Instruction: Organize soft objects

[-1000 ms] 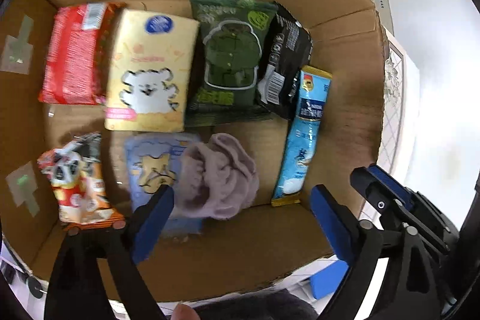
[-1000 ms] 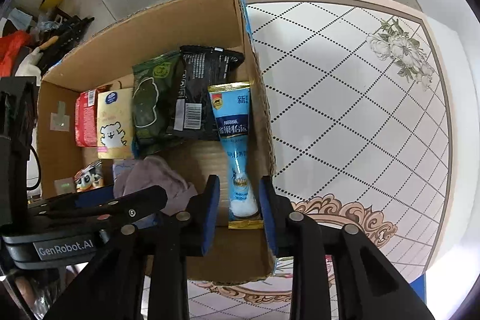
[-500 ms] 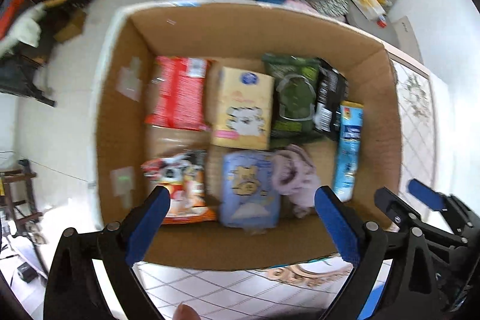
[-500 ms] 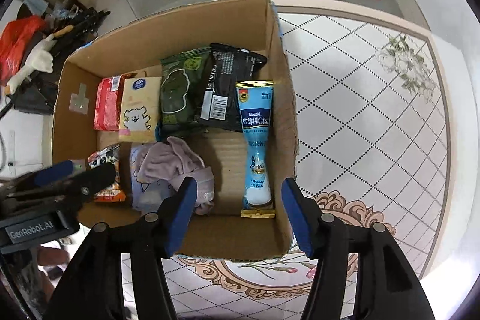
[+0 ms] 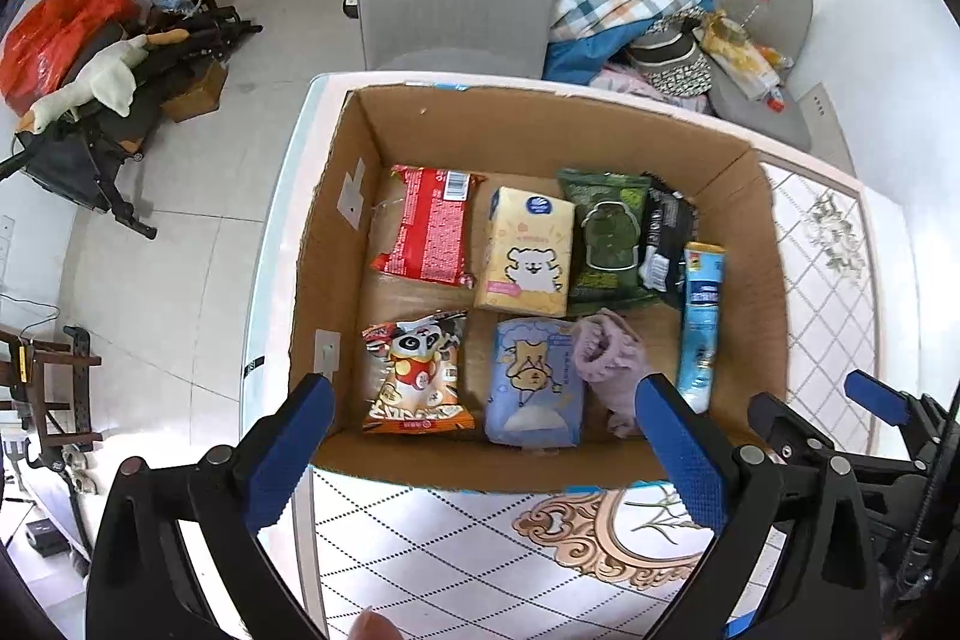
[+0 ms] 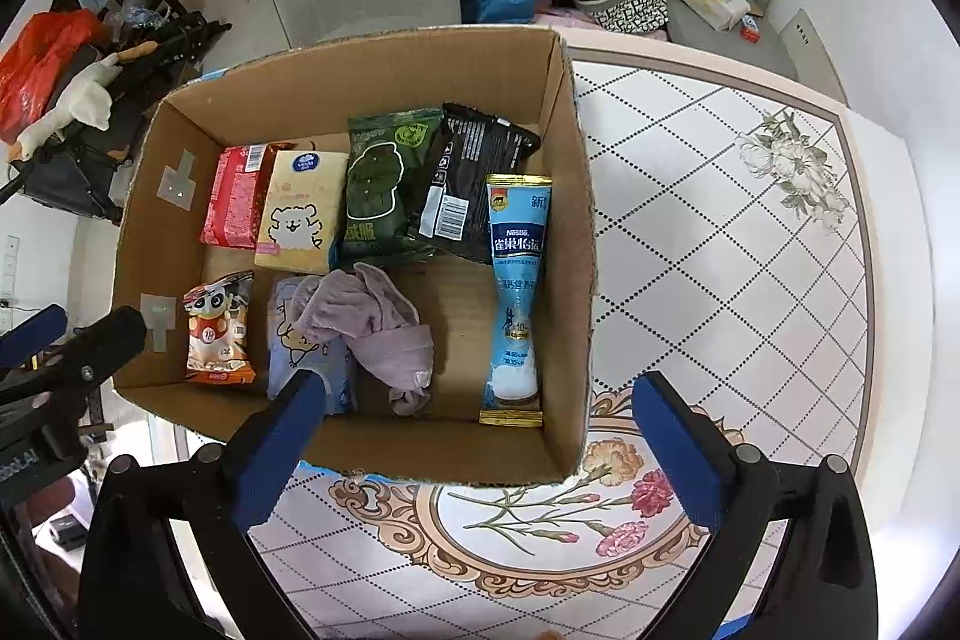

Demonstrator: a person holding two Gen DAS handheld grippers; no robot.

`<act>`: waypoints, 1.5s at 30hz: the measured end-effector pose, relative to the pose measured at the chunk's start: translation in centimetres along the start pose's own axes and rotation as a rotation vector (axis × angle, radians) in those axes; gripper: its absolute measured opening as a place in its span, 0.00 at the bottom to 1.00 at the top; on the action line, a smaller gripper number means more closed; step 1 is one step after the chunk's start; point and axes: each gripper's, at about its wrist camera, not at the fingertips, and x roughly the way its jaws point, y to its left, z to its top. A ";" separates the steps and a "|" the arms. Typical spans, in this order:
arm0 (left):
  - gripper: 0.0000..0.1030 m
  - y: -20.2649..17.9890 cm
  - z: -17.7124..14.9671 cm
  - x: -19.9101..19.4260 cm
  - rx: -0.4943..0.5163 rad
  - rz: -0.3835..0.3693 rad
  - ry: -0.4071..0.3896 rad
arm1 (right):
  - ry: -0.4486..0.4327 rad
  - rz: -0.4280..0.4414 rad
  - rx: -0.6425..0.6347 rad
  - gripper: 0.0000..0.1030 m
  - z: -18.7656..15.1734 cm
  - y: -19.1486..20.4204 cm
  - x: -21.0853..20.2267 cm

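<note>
Cardboard box point(image 6: 576, 196) on patterned table point(image 6: 750, 280): eight soft items inside, namely six snack and tissue packs, blue sachet point(image 6: 516, 292), and crumpled purple cloth point(image 6: 372, 322) lying on the pale-blue pack point(image 5: 534, 382). Left gripper point(image 5: 480, 454) and right gripper point(image 6: 480, 448): wide, empty, above the near rim. Packing looks nearly complete; cloth untidy.
</note>
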 end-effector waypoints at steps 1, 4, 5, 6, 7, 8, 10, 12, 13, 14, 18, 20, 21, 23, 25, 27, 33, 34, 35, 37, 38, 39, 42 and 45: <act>1.00 -0.1 -0.1 -0.4 0.001 -0.002 -0.009 | -0.008 -0.001 0.002 1.00 -0.1 -0.1 -0.4; 1.00 -0.4 -0.4 -1.9 0.004 0.007 -0.034 | -0.027 0.006 0.011 1.00 -0.5 -0.5 -1.7; 1.00 -0.5 -0.6 -2.7 0.006 0.002 -0.044 | -0.034 0.009 0.013 1.00 -0.7 -0.7 -2.3; 1.00 -0.6 -0.8 -3.3 0.005 0.001 -0.051 | -0.040 0.012 0.015 1.00 -0.9 -0.8 -2.8; 1.00 -0.7 -1.1 -4.2 0.005 -0.001 -0.065 | -0.054 0.020 0.019 1.00 -1.2 -1.1 -3.7; 1.00 -0.9 -1.3 -5.0 0.006 -0.001 -0.076 | -0.062 0.027 0.022 1.00 -1.4 -1.2 -4.3; 1.00 -1.2 -2.0 -7.1 0.013 0.000 -0.105 | -0.089 0.040 0.029 1.00 -2.2 -1.7 -6.4; 1.00 -1.5 -2.7 -9.4 0.020 0.007 -0.138 | -0.116 0.053 0.033 1.00 -2.9 -2.1 -8.3; 1.00 -1.7 -3.1 -10.5 0.024 0.006 -0.154 | -0.134 0.056 0.033 1.00 -3.4 -2.4 -9.7; 1.00 -1.8 -3.6 -11.8 0.024 0.007 -0.174 | -0.151 0.058 0.033 1.00 -3.9 -2.6 -10.9; 1.00 -2.3 -5.1 -15.6 0.018 0.018 -0.234 | -0.232 0.061 0.033 1.00 -6.3 -3.6 -16.4; 1.00 -2.5 -5.8 -17.3 0.011 0.022 -0.254 | -0.263 0.055 0.033 1.00 -7.1 -3.8 -18.4; 1.00 -2.6 -6.1 -18.1 0.010 0.021 -0.266 | -0.281 0.053 0.030 1.00 -7.6 -3.9 -19.5; 1.00 -2.8 -6.7 -19.4 0.018 0.024 -0.286 | -0.316 0.041 0.021 1.00 -8.6 -3.9 -21.4; 1.00 -2.9 -7.4 -20.8 0.020 0.030 -0.307 | -0.343 0.032 0.012 1.00 -9.4 -3.8 -23.1; 1.00 -3.1 -8.0 -21.9 0.025 0.033 -0.322 | -0.358 0.035 0.010 1.00 -10.2 -3.8 -24.4; 1.00 -3.2 -9.8 -24.4 0.017 0.034 -0.346 | -0.405 0.041 0.008 1.00 -12.1 -4.0 -27.6; 1.00 -3.2 -10.0 -24.7 0.014 0.030 -0.347 | -0.413 0.041 0.009 1.00 -12.3 -4.1 -28.1; 1.00 -3.2 -10.1 -24.8 0.013 0.030 -0.348 | -0.419 0.035 0.009 1.00 -12.5 -4.1 -28.4; 1.00 -3.3 -10.2 -25.0 0.018 0.049 -0.352 | -0.433 0.016 0.008 1.00 -12.9 -4.2 -29.2; 1.00 -3.3 -10.3 -25.0 0.021 0.053 -0.350 | -0.435 0.015 0.008 1.00 -13.0 -4.3 -29.4; 1.00 -3.4 -10.5 -25.1 0.021 0.052 -0.350 | -0.437 0.011 0.007 1.00 -13.1 -4.4 -29.6; 1.00 -3.7 -10.8 -25.2 0.022 0.044 -0.340 | -0.443 0.001 0.002 1.00 -13.3 -4.3 -30.0; 1.00 -4.1 -10.9 -25.4 0.033 0.047 -0.339 | -0.443 0.001 -0.004 1.00 -13.4 -4.2 -30.2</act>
